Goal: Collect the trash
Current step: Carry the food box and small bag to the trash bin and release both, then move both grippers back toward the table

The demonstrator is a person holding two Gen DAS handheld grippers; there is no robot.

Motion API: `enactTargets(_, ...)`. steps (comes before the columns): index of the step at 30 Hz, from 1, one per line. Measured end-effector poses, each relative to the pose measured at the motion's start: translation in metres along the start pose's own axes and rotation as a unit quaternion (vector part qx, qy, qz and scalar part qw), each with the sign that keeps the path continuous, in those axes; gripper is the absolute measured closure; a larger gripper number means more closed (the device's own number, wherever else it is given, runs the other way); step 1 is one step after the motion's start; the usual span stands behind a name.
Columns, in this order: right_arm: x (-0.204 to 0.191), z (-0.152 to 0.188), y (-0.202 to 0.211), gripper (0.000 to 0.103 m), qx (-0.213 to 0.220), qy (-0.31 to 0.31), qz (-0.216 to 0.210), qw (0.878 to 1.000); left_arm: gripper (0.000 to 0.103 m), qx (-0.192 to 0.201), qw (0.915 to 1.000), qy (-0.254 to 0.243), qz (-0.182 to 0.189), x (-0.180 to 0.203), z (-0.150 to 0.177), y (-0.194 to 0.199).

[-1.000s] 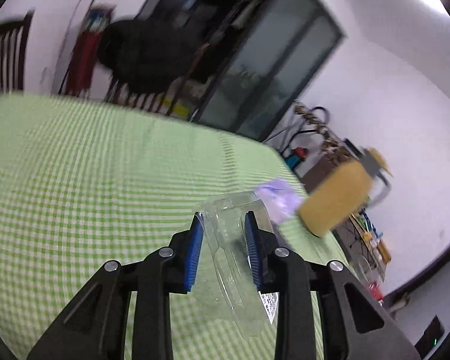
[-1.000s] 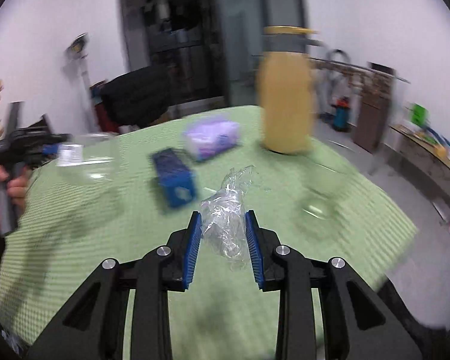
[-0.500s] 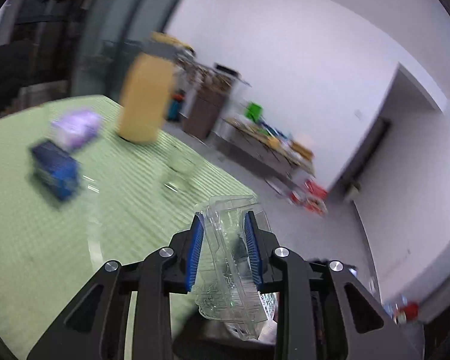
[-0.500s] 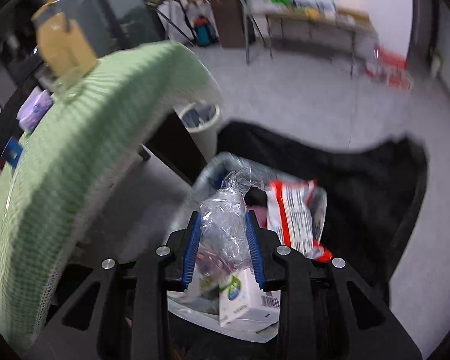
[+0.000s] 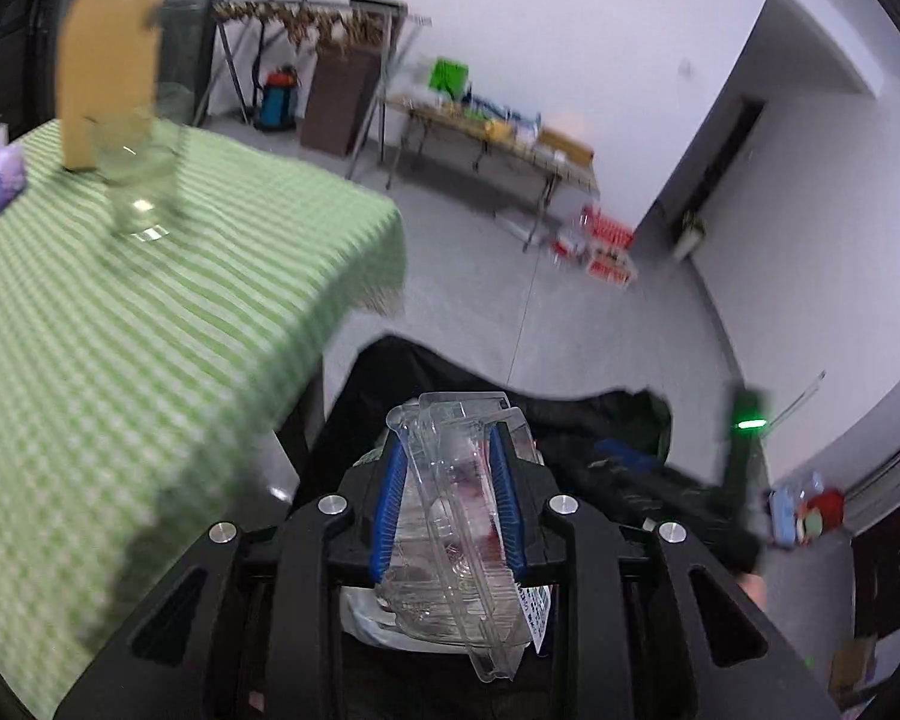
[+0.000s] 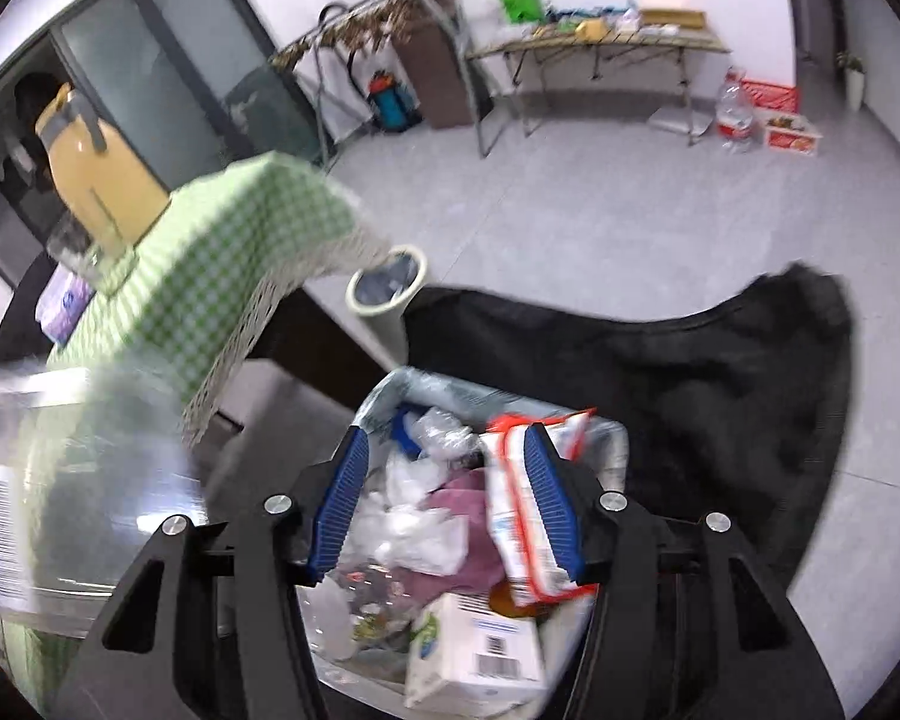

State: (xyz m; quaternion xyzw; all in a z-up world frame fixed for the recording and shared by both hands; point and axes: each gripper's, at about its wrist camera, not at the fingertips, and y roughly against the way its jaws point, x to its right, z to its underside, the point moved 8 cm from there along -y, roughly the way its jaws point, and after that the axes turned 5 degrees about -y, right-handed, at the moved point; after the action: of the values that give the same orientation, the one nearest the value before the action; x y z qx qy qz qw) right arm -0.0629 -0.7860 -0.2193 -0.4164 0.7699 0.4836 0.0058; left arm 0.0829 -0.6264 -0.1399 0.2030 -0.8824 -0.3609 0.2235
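Grey floor tiles run back to a white wall behind a surface covered in green checked cloth. Beside that surface, the left tool is clamped on a clear plastic clamshell container, holding it above dark fabric. The right tool has its blue pads spread apart with nothing between them, directly over a trash bin filled with crumpled plastic wrap, a red-and-white snack packet and a white carton. A black cloth lies just behind the bin. On the surface stand a yellow jug and a purple tissue pack.
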Motion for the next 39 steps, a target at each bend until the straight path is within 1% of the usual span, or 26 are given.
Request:
enactTargets(1, 0.009, 0.0, 0.012, 0.049, 0.008, -0.007, 0.003, 1.0, 0.077, -0.015, 0.9999, -0.007, 0.001, 0.009, 0.002, -0.017)
enactTargets(2, 0.015, 0.0, 0.02, 0.049, 0.014, -0.013, 0.004, 1.0, 0.077, -0.024, 0.9997, -0.011, 0.0, 0.013, 0.004, -0.028)
enactTargets(3, 0.019, 0.001, 0.024, 0.049, 0.018, -0.016, 0.003, 1.0, 0.077, -0.04, 0.9989, -0.022, -0.005, 0.022, 0.007, -0.045)
enactTargets(5, 0.026, 0.004, 0.037, 0.049, 0.026, -0.022, 0.001, 0.999, 0.077, -0.062, 0.9973, -0.038, -0.007, 0.034, 0.012, -0.066)
enactTargets(6, 0.028, 0.006, 0.041, 0.049, 0.028, -0.024, 0.0, 0.999, 0.077, -0.07, 0.9963, -0.049, -0.012, 0.039, 0.015, -0.077)
enactTargets(7, 0.028, 0.009, 0.04, 0.049, 0.028, -0.024, -0.001, 0.999, 0.075, -0.079, 0.9948, -0.059, -0.025, 0.043, 0.02, -0.089)
enactTargets(9, 0.029, 0.011, 0.04, 0.049, 0.023, -0.021, -0.001, 1.0, 0.071, -0.099, 0.9912, -0.074, -0.048, 0.047, 0.027, -0.112)
enactTargets(10, 0.028, 0.012, 0.039, 0.049, 0.022, -0.019, 0.0, 1.0, 0.061, -0.112, 0.9895, -0.078, -0.049, 0.05, 0.033, -0.122)
enactTargets(11, 0.027, 0.012, 0.037, 0.049, 0.021, -0.018, 0.002, 1.0, 0.059, -0.121, 0.9884, -0.08, -0.043, 0.05, 0.037, -0.129)
enactTargets(13, 0.026, 0.013, 0.037, 0.049, 0.019, -0.014, 0.003, 1.0, 0.054, -0.131, 0.9878, -0.078, -0.033, 0.049, 0.042, -0.132)
enactTargets(14, 0.024, 0.014, 0.036, 0.049, 0.019, -0.013, 0.003, 1.0, 0.054, -0.129, 0.9886, -0.073, -0.028, 0.049, 0.042, -0.13)
enactTargets(18, 0.014, 0.016, 0.033, 0.049, 0.015, -0.001, 0.006, 1.0, 0.051, -0.104, 0.992, -0.066, -0.025, 0.042, 0.033, -0.11)
enactTargets(21, 0.003, 0.016, 0.033, 0.049, 0.017, 0.01, 0.009, 1.0, 0.049, -0.069, 0.9952, -0.062, -0.031, 0.029, 0.019, -0.08)
enactTargets(24, -0.014, 0.012, 0.038, 0.049, 0.023, 0.025, 0.008, 0.999, 0.044, -0.014, 0.9986, -0.041, -0.031, 0.011, 0.005, -0.031)
enactTargets(26, -0.032, 0.007, 0.043, 0.049, 0.031, 0.045, 0.011, 0.998, 0.043, 0.028, 0.9986, -0.024, -0.039, -0.007, -0.003, 0.011)
enactTargets(27, -0.047, 0.005, 0.046, 0.049, 0.036, 0.059, 0.01, 0.998, 0.041, 0.056, 0.9972, -0.016, -0.047, -0.021, -0.006, 0.037)
enactTargets(28, -0.057, 0.004, 0.048, 0.049, 0.039, 0.067, 0.008, 0.997, 0.038, 0.074, 0.9958, -0.01, -0.054, -0.03, -0.009, 0.055)
enactTargets(30, -0.083, 0.002, 0.05, 0.049, 0.044, 0.085, -0.002, 0.995, 0.034, 0.109, 0.9907, 0.006, -0.081, -0.059, -0.009, 0.1)
enactTargets(32, -0.121, 0.003, 0.05, 0.049, 0.048, 0.11, -0.014, 0.993, 0.032, 0.131, 0.9854, 0.02, -0.107, -0.085, -0.006, 0.136)
enactTargets(33, -0.139, 0.004, 0.05, 0.049, 0.048, 0.122, -0.021, 0.991, 0.03, 0.146, 0.9809, 0.03, -0.125, -0.104, -0.002, 0.161)
enactTargets(35, -0.184, 0.01, 0.047, 0.049, 0.047, 0.154, -0.04, 0.986, 0.028, 0.166, 0.9728, 0.044, -0.155, -0.131, 0.006, 0.195)
enactTargets(36, -0.204, 0.014, 0.045, 0.049, 0.045, 0.169, -0.049, 0.983, 0.025, 0.176, 0.9666, 0.053, -0.178, -0.15, 0.012, 0.216)
enactTargets(39, -0.274, 0.034, 0.038, 0.049, 0.04, 0.219, -0.077, 0.972, 0.02, 0.192, 0.9532, 0.071, -0.222, -0.19, 0.032, 0.262)
